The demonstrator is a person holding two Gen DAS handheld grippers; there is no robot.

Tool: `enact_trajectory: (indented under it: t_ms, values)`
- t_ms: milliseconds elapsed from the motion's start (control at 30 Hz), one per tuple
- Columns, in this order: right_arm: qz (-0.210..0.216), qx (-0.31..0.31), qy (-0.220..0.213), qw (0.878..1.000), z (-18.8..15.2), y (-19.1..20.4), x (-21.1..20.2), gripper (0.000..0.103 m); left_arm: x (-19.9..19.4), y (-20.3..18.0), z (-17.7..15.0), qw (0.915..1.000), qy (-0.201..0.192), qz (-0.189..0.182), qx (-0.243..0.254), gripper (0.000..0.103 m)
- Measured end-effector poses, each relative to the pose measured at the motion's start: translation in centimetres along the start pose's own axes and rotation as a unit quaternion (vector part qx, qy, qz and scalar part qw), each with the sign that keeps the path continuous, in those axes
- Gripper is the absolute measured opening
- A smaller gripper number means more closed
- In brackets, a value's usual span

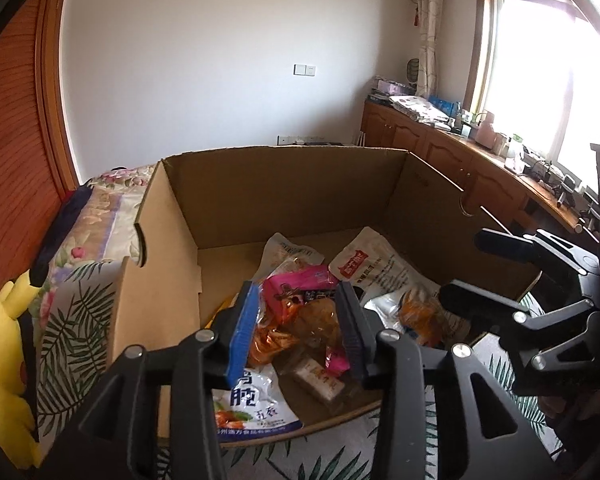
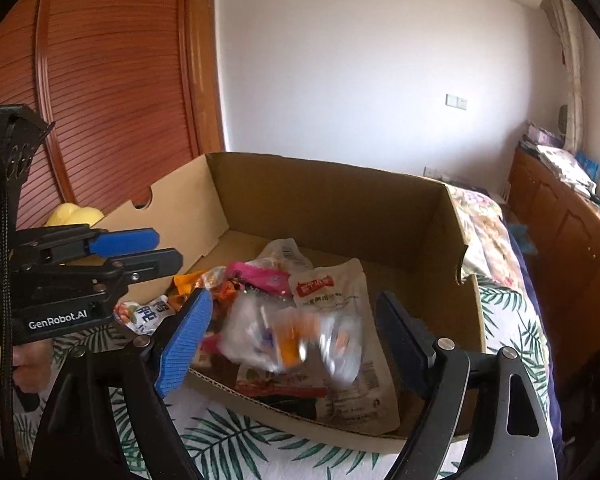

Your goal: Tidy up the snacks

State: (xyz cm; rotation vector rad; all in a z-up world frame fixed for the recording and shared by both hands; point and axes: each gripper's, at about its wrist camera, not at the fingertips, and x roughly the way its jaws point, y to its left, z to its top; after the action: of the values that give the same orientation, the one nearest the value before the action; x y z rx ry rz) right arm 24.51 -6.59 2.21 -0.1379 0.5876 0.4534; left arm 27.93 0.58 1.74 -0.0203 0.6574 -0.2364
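Over the cardboard box [image 2: 332,184] of snack packets [image 1: 300,304], the left gripper [image 1: 300,320] stood narrowly parted, the right gripper [image 2: 296,344] wide, both empty

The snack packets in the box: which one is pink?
The pink packet in the middle of the pile; the neighbours are white, silver or orange.

Snack packets [image 1: 312,312] heaped in cardboard box [image 1: 284,196]

You face a matt corrugated cardboard box [image 1: 284,196] holding glossy plastic snack packets [image 1: 380,276], set on a leaf-printed cloth sheet [image 2: 236,440], beside ribbed, polished wooden doors [image 2: 112,80].
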Motion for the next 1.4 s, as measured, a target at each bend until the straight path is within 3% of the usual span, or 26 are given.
enact_trajectory:
  t_ms: [467, 733, 1233, 1400]
  values:
    - [-0.01, 0.015, -0.025, 1.0, -1.2, 1.6, -6.4, 0.086, -7.4, -1.9, -1.8, 0.9994, -0.028, 0.012, 0.017, 0.04]
    - [-0.014, 0.014, -0.048, 0.999, -1.8, 3.5, -11.4, 0.086, -12.6, -3.4, -3.1, 0.998, -0.053, 0.019, 0.03, 0.047]
    - [-0.033, 0.028, -0.073, 0.996, -4.8, 5.6, -16.7, 0.088, -17.6, -4.9, -6.5, 0.9967, -0.071, 0.033, 0.021, 0.05]
    - [-0.033, 0.035, -0.078, 0.996, -5.4, 6.0, -17.9, 0.09, -18.9, -5.3, -7.9, 0.9961, -0.073, 0.044, 0.024, 0.062]
